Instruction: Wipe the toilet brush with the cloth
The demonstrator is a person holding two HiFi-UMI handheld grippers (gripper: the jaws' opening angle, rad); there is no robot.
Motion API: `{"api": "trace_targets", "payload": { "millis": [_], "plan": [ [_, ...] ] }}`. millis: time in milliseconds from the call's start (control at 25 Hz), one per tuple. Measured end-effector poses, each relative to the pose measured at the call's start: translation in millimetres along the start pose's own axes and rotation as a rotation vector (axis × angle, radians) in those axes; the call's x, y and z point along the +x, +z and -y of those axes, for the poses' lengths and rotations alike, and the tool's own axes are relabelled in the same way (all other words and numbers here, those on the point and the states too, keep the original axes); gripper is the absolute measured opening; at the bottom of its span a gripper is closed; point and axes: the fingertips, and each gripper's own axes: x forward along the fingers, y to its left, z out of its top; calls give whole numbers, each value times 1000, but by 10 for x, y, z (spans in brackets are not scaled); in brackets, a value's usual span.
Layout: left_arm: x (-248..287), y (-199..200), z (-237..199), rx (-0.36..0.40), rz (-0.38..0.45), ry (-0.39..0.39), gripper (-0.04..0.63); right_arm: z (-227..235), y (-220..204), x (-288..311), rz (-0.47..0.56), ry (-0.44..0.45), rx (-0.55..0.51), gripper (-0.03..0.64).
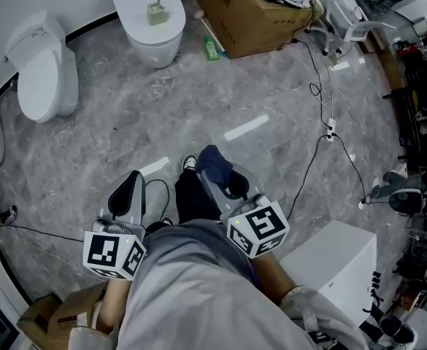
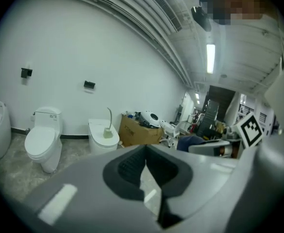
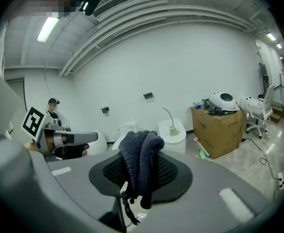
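Right tongs (image 3: 141,168) first: the jaws are clamped onto the dark knitted cloth (image 3: 141,166), which is bunched between the pads, folded over the top and hanging down with a loose thread at the bottom. Left tongs (image 2: 144,168): the pads are drawn together at the tips with only a sliver of floor showing between them, and I've got nothing in there. Both are held low in front of me, the left one (image 1: 134,177) at about 9 o'clock of the cloth (image 1: 214,162) in the head view.

Now the toilet brush (image 1: 157,10): it's standing in its little holder on the closed lid of the toilet (image 1: 149,39) against the far wall, well apart from both tongs across the open floor. From my left tongs it lies near 12 o'clock, from the cloth hand more like 11 o'clock. Its handle stands upright, curving over at the top.

In the right gripper view the brush (image 3: 172,124) sits at 1 o'clock of the cloth. I reckon the left tongs line up more squarely, so they should steady the handle while the cloth runs along that vertical axis
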Motion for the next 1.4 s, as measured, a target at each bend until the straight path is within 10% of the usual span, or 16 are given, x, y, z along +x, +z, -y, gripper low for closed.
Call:
{"api": "trace_targets", "payload": {
  "millis": [240, 1400],
  "plan": [
    [804, 466, 35, 1, 35, 38, 0, 575, 357, 388, -24, 151, 55, 103],
    [3277, 1695, -1025, -51, 148, 10, 0, 2085, 1474, 2440, -71, 126, 35, 112]
  ]
}}
